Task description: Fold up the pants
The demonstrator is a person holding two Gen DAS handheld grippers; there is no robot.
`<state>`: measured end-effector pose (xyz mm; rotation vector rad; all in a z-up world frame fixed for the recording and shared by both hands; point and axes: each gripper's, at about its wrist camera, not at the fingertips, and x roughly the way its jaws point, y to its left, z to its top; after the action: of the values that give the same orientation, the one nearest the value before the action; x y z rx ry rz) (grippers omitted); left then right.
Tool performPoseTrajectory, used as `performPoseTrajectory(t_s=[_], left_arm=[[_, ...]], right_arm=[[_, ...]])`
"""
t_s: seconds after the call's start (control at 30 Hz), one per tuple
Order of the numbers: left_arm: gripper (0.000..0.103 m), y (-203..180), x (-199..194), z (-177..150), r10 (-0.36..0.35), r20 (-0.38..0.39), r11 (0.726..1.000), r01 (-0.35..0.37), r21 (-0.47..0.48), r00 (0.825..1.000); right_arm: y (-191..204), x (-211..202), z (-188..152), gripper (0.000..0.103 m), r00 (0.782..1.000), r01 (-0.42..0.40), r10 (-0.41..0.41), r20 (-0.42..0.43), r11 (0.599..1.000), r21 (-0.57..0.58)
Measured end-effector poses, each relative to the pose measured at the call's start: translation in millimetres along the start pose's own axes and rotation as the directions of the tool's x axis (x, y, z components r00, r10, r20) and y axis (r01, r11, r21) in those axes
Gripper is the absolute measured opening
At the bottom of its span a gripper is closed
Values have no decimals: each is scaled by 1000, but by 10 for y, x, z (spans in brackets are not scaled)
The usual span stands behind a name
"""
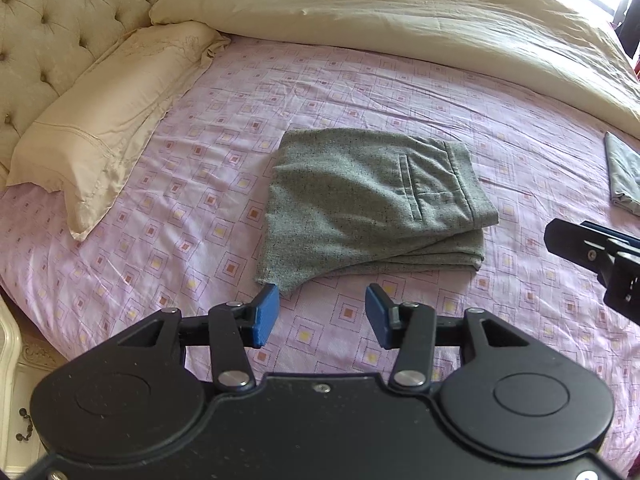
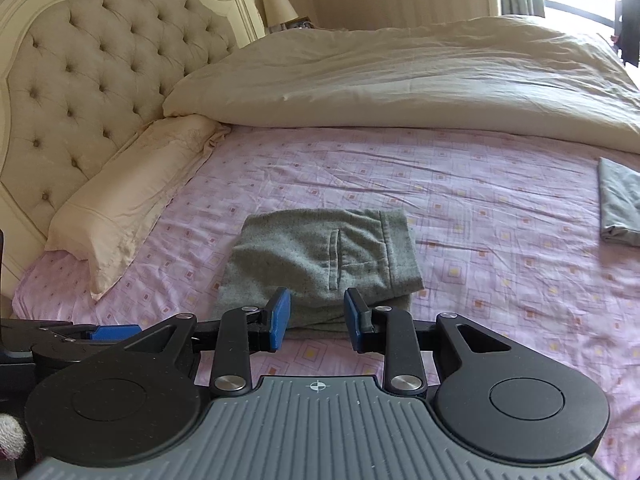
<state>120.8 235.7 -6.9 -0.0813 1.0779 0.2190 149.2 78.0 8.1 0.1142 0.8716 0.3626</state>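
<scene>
With its blue pads spread wide and gripping nothing, the left gripper (image 1: 322, 316) hovers just short of the folded grey pants (image 1: 372, 204). Over on the other side the right gripper (image 2: 316, 320) gapes too, empty. Pants lie mid-bed on the pink sheet (image 1: 192, 184), pillow (image 1: 108, 120) off left, duvet (image 1: 400, 20) beyond.

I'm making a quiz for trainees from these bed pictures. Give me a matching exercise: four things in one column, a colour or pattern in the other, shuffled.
Things:
1. pants
2. pillow
3. bed sheet
4. pads of the left tongs

Colours:
A. blue
B. speckled grey
C. pink with squares
D. cream

Pairs: 1-B, 2-D, 3-C, 4-A
</scene>
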Motion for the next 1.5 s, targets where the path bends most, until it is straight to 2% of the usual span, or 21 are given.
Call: performPoseTrajectory(t_s=[1.0,1.5], left_arm=[[56,-88,-57,-44,3,-4,1000,-3,18,1000],[56,-190,-109,-101,15,-3,1000,-14,18,1000]], right_arm=[[30,-57,-16,29,1000,-13,13,11,1000,11],[-40,-125,-44,29,999,-46,46,6,999,-2]])
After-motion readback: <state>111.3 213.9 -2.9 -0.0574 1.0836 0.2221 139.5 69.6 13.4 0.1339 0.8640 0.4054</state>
